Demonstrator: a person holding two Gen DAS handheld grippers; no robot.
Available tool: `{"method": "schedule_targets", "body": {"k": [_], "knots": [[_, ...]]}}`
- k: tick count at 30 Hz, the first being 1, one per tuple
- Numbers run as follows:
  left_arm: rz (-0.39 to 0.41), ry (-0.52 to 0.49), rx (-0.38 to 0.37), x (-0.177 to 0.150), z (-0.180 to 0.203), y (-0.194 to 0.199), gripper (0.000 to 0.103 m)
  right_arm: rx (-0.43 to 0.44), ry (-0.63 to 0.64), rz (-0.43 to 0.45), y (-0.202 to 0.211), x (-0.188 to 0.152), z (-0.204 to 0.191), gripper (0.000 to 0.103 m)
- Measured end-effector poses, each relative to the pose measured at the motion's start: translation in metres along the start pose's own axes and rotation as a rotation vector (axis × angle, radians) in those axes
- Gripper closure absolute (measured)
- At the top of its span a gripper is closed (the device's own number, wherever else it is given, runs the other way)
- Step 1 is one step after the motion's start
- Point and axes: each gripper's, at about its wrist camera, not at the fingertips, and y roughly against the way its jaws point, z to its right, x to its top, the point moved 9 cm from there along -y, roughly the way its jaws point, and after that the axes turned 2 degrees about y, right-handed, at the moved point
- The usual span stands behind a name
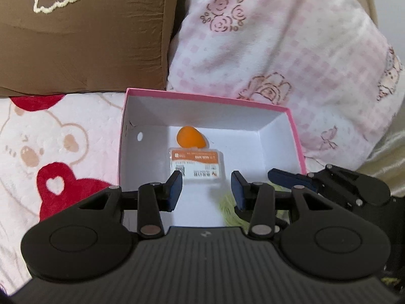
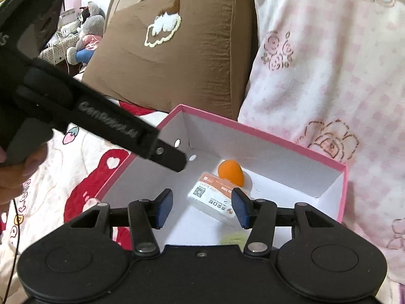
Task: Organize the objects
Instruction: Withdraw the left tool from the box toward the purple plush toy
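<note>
We see both tongs, the left [image 1: 206,190] and the right [image 2: 201,207], hang open and empty over the pink box [image 1: 207,98] on the bed. Inside, the card pack [image 1: 195,164] lies crosswise just ahead of both, with the orange egg [image 1: 189,136] touching behind.

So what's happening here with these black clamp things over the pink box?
A person is tidying small things into a pink box on a bed, using a hand-held tool in each hand. The left tool and right tool both hover open and empty above it. Inside lie an orange egg-shaped item, a small white-and-orange packet and something fuzzy and pale green.
</note>
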Motion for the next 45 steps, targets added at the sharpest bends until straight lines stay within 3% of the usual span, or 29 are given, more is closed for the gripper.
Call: {"method": "schedule_targets", "body": {"k": [3,5,16,18,22,26,37,40,45], "knots": [[0.009,-0.019,0.017,-0.006,0.006,0.017,0.061,0.003,-0.008,0.004,0.016,-0.001,-0.004,0.038],[0.013,-0.032,0.026,-0.011,0.009,0.027,0.057,0.000,-0.011,0.023,0.020,0.004,-0.008,0.025],[-0.007,-0.057,0.031,-0.036,0.025,0.061,0.047,-0.013,-0.018,0.062,0.058,-0.013,-0.020,0.011],[0.003,-0.066,0.043,-0.039,0.027,0.065,0.041,-0.035,-0.027,0.057,0.059,-0.012,-0.020,0.010],[0.016,-0.068,0.048,-0.048,0.028,0.072,0.016,-0.039,-0.050,0.061,0.073,-0.016,-0.020,0.010],[0.019,-0.086,0.075,-0.059,0.028,0.077,0.007,-0.039,-0.043,0.075,0.089,-0.021,-0.022,0.010],[-0.061,-0.133,0.101,-0.102,0.034,0.083,0.007,-0.025,-0.023,0.101,0.135,-0.052,-0.032,0.010],[-0.061,-0.143,0.092,-0.108,0.038,0.090,0.007,-0.018,-0.038,0.150,0.153,-0.057,-0.034,0.010],[-0.044,-0.156,0.113,-0.113,0.039,0.100,0.007,-0.022,0.004,0.152,0.172,-0.064,-0.039,0.010]]}}
